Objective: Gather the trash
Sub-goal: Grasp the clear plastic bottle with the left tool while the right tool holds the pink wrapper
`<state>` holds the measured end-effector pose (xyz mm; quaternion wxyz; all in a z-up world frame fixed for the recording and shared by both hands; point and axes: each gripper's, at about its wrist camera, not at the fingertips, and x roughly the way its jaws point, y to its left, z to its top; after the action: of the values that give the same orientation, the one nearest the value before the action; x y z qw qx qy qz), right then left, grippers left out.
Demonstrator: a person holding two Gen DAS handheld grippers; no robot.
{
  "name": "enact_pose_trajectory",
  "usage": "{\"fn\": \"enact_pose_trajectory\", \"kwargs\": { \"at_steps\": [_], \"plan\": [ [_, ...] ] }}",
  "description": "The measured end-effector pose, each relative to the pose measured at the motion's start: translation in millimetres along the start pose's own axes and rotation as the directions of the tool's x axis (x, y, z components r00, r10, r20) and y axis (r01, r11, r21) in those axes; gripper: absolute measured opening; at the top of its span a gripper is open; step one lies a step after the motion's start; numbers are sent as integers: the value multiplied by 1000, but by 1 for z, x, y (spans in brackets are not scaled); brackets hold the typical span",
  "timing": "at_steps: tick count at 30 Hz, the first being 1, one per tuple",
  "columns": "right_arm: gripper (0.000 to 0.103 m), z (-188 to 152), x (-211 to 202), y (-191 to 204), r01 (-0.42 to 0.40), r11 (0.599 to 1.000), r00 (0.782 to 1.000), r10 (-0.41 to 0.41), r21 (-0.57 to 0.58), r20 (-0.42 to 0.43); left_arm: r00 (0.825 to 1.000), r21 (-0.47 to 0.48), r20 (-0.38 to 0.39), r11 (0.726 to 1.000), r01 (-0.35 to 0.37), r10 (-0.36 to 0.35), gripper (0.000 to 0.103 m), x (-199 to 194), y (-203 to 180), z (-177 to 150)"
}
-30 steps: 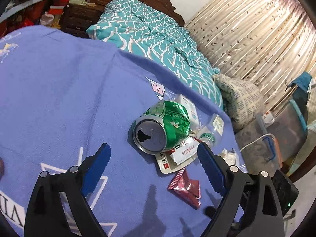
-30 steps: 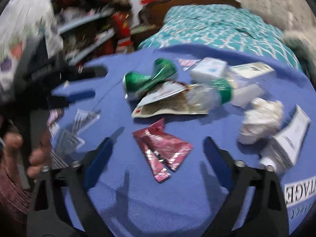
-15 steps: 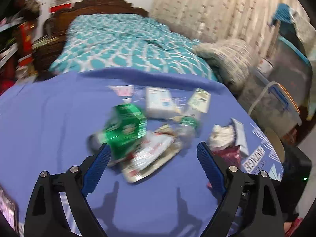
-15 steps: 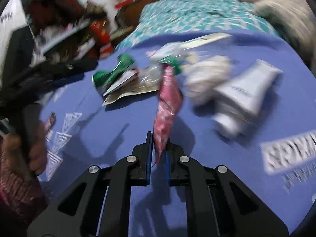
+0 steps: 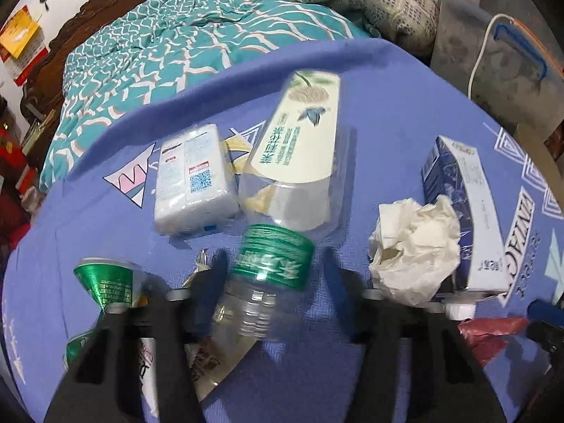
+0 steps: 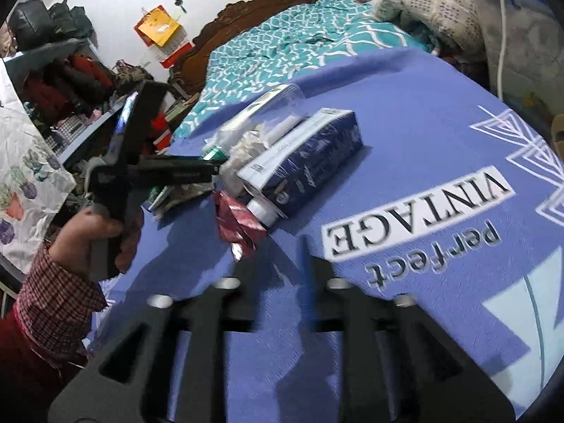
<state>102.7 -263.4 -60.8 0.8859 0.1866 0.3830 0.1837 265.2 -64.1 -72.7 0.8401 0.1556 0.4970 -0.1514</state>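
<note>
left gripper (image 5: pixel 271 275) fingers closing around plastic bottle (image 5: pixel 282 225), for pickup | right gripper (image 6: pixel 278 264) fingers opening, empty, red wrapper (image 6: pixel 236 218) just beyond bottle-side

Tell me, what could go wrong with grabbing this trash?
The left gripper is closing its jaws around the clear bottle; it might slip out and knock the crumpled tissue. The right gripper is opening its jaws with the red wrapper lying loose ahead, so it may get left behind.

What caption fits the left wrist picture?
Left gripper fingers closing around a clear plastic bottle among trash on a blue cloth.
</note>
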Motion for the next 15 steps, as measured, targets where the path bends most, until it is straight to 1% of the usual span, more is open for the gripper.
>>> {"fn": "enact_pose_trajectory", "kwargs": {
  "at_steps": [1,3,4,5,7,10,11,12,13,15],
  "plan": [
    [98,0,2,4,-8,1000,1000,8,-4,0,1000,-4,5,1000,13,-13,40,-1,1,-1],
    [97,8,1,13,-9,999,999,11,-34,50,1000,-6,21,1000,20,-20,40,-5,2,-6],
    [95,11,6,18,2,998,999,1,-62,43,999,-12,31,1000,20,-19,40,-10,3,-10],
    [92,14,9,21,1,997,1000,1,-81,29,999,-20,45,999,26,-25,39,-16,5,-15],
    [91,19,22,26,7,995,1000,-7,-104,0,996,-43,76,998,52,-49,39,-35,8,-23],
    [81,22,46,33,19,989,998,-28,-143,-59,988,-78,135,993,89,-78,38,-69,15,-42],
    [74,21,53,35,22,987,996,-35,-157,-80,985,-88,149,991,99,-85,38,-79,17,-49],
    [62,21,61,39,18,985,994,-36,-172,-105,982,-96,159,989,113,-97,38,-87,19,-57],
    [56,16,72,43,22,983,988,-49,-182,-148,979,-105,168,986,132,-113,38,-96,20,-70],
    [27,11,71,44,5,985,988,-31,-170,-152,978,-111,170,983,144,-124,38,-107,18,-95]
  ]
}}
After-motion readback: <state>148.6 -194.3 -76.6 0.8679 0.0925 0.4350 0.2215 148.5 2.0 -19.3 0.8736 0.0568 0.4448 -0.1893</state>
